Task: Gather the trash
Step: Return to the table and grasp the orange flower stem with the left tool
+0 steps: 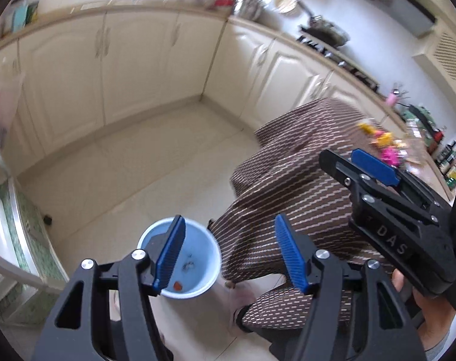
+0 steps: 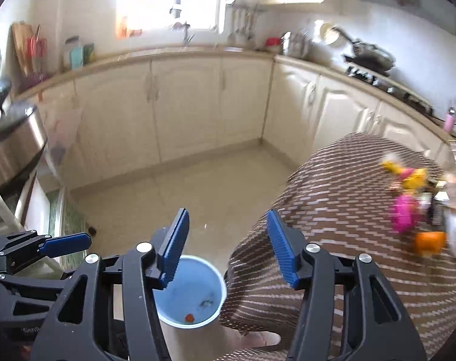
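Plainly poised over the bin (image 1: 197, 240), with the left gripper (image 1: 230, 219) spread wide and gripping nothing. Same for the right gripper (image 2: 228, 211): released, nothing between the blue pads (image 2: 173, 240). Held side by side, both aimed down and forward, probably because of the bin's spot on the floor (image 1: 122, 180) just beside the draped edge of the table (image 1: 288, 165). Handy for carrying scraps off the top and letting go straight above the opening.

Judging by the bin's bottom, already fed a little: a small red scrap (image 1: 177, 285) and a greyish bit (image 1: 188, 266), too small to name. Standing upright, mouth unobstructed, close against the hanging brown striped cloth, though touching or not cannot be told.

Plenty left to do, by the look of the tabletop. Up on the far part of the cloth, well apart from both grippers: a blurred heap of wrappers (image 2: 408, 180) in yellow and pink, plus an orange piece (image 2: 430, 242) nearer the table's edge. Impossible to make out single items through the blur.

Likely next: swing one gripper, most naturally the right given its nearer side, up toward that heap, pinch one piece, bring it back over the bin. Worth approaching with the gripper open, and worth minding the loose cloth, easily snagged or dragged along with light litter.
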`<state>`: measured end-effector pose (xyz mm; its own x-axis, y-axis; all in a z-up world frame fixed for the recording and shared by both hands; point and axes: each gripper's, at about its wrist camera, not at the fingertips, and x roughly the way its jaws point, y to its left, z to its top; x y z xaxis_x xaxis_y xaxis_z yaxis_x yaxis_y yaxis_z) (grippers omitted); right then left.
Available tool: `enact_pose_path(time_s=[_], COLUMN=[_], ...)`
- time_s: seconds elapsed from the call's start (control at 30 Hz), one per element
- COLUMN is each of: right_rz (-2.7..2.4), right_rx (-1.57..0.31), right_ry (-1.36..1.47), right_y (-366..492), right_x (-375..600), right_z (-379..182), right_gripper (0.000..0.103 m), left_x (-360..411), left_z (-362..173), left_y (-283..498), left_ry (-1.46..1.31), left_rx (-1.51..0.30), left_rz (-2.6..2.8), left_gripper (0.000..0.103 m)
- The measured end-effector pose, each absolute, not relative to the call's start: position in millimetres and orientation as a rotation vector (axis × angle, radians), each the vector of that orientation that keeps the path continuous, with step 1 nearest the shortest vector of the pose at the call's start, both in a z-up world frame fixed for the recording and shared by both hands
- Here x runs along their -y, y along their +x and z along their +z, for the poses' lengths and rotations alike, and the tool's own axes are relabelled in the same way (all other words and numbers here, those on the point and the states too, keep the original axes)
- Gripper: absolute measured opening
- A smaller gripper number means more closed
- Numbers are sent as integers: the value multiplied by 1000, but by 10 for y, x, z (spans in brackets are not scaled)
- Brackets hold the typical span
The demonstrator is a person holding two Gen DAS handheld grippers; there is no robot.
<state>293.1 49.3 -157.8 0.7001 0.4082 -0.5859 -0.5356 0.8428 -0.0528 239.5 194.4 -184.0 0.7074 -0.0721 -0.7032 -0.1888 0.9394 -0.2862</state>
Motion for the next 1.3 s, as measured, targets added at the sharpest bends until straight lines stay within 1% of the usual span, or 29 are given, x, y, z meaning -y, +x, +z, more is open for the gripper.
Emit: enact_pose_path(time_s=[0.17,0.37,0.5,0.63,0.8,0.97,1.17,1.2,1.23,1.27,1.3], right_rz=[466,351,284,217,146,108,119,122,126,128,129], right_rx=[-528,-448,-424,-425,-450,-495,-546,-556,-564,-569,-575], right_ry=[-174,-104,-52,-9,38,73,88,89,90,91,92], right_y=[2734,2581,2566,2570,2607,2683,2809,2841,2870,2892,2920], right_x=[48,805,1251,1662,2074,2364,2418,2411,2403,2406,2405], right_z=[-1241,-911,-817,-843,-926,-1063,-1219,-1244,-1265,-1279,-1291], right_gripper=[55,59,61,62,62,64,64,64,64,64,64], left_x=[-1504,-898,-465,18,390,519,599,614,635,655,671], left_z=[-1461,-1128,-964,-861,-950,-1106,-1358,-1383,-1416,-1441,-1458], left_y=[2285,2273,2374,2494,2688,2846,3149,3198,3265,3326,3364], left_ry=[-298,-228,-180,-150,-120,-120,-107,-105,-99,-97,-101], left_rx=[-712,-656,-638,-634,-674,-715,-784,-792,-804,-818,-825], left_rz=[-6,-105,-165,-237,-286,-306,-288,-285,-291,-306,-313], left_gripper=[63,65,65,67,67,67,66,65,52,46,44])
